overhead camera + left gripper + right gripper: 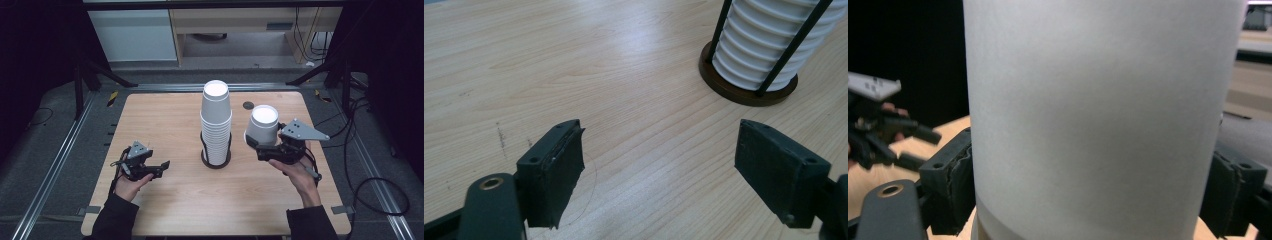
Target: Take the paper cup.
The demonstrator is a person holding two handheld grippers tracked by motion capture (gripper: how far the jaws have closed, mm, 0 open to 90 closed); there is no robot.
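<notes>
On the left of the high view, the left gripper (162, 167) sits low over the wooden desk (165, 125), released, its jaws apart with nothing between them. The left gripper view confirms this: bare wood grain lies between the two black pads, and beyond them stands the round dark base of the cup holder (748, 92) with its thin black rods.

In the middle of the desk the stack of white paper cups (216, 122) stands upright inside that holder, open end down, rising well above the rods.

Just right of the stack, apart from it, a single white paper cup (263, 125) is grasped by the right gripper (252, 142), upside down and tilted slightly, held above the desk. The right gripper view shows the cup wall (1098, 115) pressed between both pads, which the high view cannot resolve; the left gripper shows at its far left edge.

The cup's rim is cut off at the bottom of the right gripper view.

The desk is pale wood with a small dark disc (248, 105) near its far edge. Metal rails, cables and light-coloured furniture lie beyond, with dark surroundings.
</notes>
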